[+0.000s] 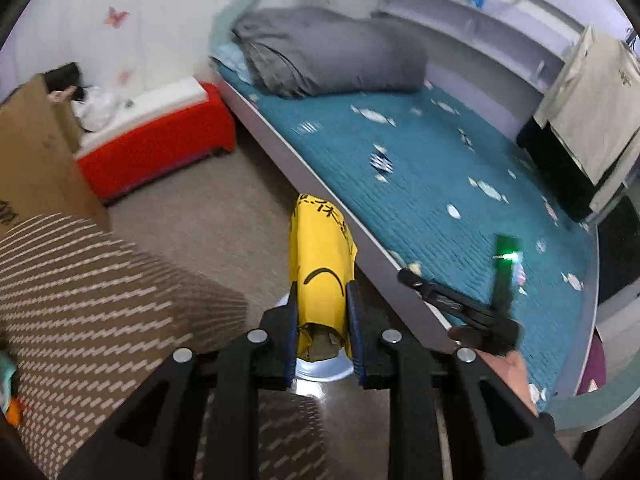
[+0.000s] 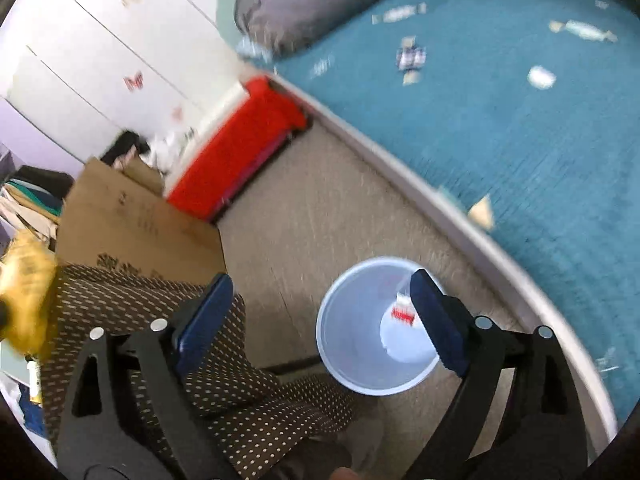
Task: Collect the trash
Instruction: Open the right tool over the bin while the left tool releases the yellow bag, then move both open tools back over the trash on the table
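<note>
My left gripper (image 1: 322, 300) is shut on a crumpled yellow wrapper (image 1: 322, 256) with black print and holds it in the air just above a white bin (image 1: 320, 372) on the floor. My right gripper (image 2: 320, 304) is open and empty above the same white bin (image 2: 352, 344). A white and red wrapper (image 2: 402, 312) lies inside the bin. The yellow wrapper shows blurred at the left edge of the right wrist view (image 2: 24, 280). Several small wrappers (image 1: 372, 116) lie scattered on the teal bed cover (image 1: 420, 184).
The bed edge (image 1: 320, 176) runs beside the bin. A grey folded duvet (image 1: 328, 52) lies at the bed's head. A red and white box (image 1: 160, 140) and a cardboard box (image 1: 36, 152) stand by the wall. A brown dotted fabric (image 1: 100, 300) lies left.
</note>
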Demonstrator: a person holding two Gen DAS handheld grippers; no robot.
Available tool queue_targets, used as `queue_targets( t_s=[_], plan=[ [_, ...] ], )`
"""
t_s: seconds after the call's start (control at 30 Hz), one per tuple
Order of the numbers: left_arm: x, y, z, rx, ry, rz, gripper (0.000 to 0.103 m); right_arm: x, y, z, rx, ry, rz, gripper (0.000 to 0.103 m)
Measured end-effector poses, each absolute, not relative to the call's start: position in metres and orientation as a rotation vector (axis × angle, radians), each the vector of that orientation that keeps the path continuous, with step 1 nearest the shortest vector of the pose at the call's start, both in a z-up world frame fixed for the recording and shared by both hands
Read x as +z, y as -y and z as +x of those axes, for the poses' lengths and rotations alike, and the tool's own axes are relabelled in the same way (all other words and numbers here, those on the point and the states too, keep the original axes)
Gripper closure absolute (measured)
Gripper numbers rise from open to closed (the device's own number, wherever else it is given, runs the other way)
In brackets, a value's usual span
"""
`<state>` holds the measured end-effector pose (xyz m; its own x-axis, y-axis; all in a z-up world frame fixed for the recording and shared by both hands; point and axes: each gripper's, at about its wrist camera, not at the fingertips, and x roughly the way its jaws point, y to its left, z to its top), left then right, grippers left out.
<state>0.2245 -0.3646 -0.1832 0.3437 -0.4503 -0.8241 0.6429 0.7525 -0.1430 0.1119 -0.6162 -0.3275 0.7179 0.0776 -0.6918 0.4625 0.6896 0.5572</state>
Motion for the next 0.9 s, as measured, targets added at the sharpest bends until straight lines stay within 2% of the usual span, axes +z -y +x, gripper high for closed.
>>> queue_targets(
  t_s=[0.2,0.3,0.33,0.37,0.43,0.63,0.9],
  plan=[
    [-0.236,0.424,0.252,-0.734,-1.168,0.265,0.081,-0.289,0.634,0.084,-0.263,-0.669,0.802,0.01],
    [-0.263,0.437,0.264,-0.71,-1.238,0.295,0.072,-0.278,0.631,0.085,-0.266,-0.657,0.799,0.007],
    [-0.271,0.44,0.266,-0.705,-1.258,0.302,0.063,-0.276,0.63,0.084,-0.268,-0.655,0.798,0.006],
    [-0.278,0.443,0.269,-0.697,-1.282,0.31,0.042,-0.275,0.628,0.081,-0.269,-0.653,0.797,0.006],
    [-0.287,0.442,0.276,-0.668,-1.31,0.302,0.018,-0.271,0.623,0.08,-0.278,-0.655,0.79,0.006],
    [-0.26,0.42,0.272,-0.658,-1.254,0.211,0.017,-0.251,0.602,0.081,-0.315,-0.641,0.727,0.006],
    [-0.172,0.371,0.227,-0.647,-0.98,0.18,0.011,-0.19,0.559,0.079,-0.341,-0.615,0.604,0.006]
  ],
)
